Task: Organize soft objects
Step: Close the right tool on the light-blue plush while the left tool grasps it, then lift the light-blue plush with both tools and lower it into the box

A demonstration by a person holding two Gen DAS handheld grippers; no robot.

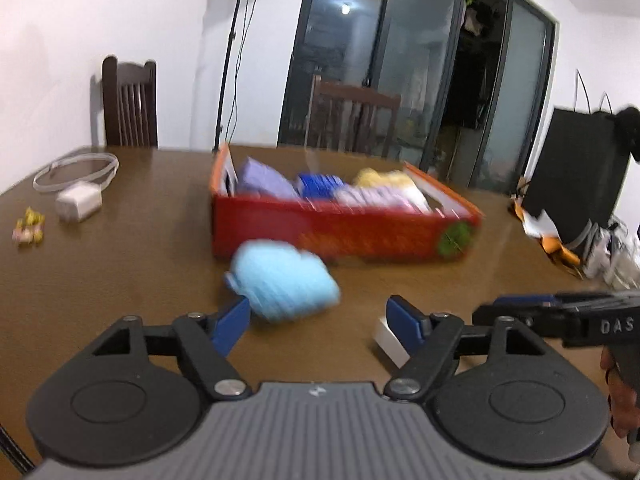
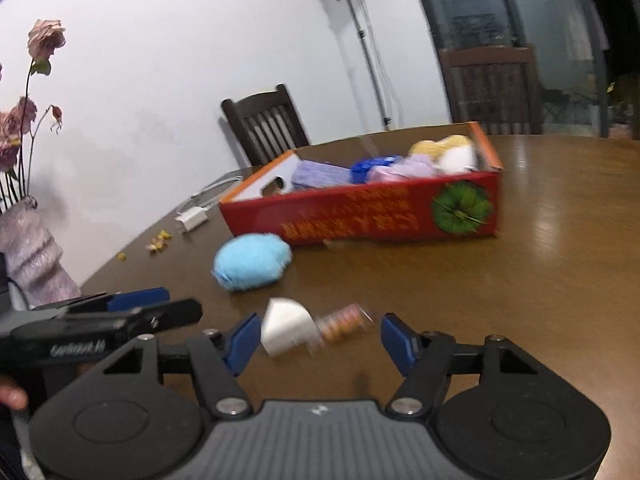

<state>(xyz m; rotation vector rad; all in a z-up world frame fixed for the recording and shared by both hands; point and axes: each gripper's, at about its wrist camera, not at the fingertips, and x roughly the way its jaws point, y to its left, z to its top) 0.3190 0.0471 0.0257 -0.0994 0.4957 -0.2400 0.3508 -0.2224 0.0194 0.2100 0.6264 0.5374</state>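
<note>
A light blue fuzzy soft ball (image 1: 282,282) lies on the brown table in front of a red box (image 1: 340,232). The box holds purple, blue and yellow soft things (image 1: 376,186). My left gripper (image 1: 318,318) is open, with the ball just ahead of its left finger and not held. In the right wrist view the blue ball (image 2: 250,260) lies ahead to the left of the red box (image 2: 372,216). My right gripper (image 2: 314,340) is open, with a white piece (image 2: 286,330) and a striped roll (image 2: 342,324) on the table between its fingers.
A white charger with cable (image 1: 78,200) and small yellow bits (image 1: 28,226) lie at the table's left. Dark chairs (image 1: 128,104) stand behind the table. A vase of dried roses (image 2: 28,248) stands at the left edge. A black bag (image 1: 576,176) sits at the right.
</note>
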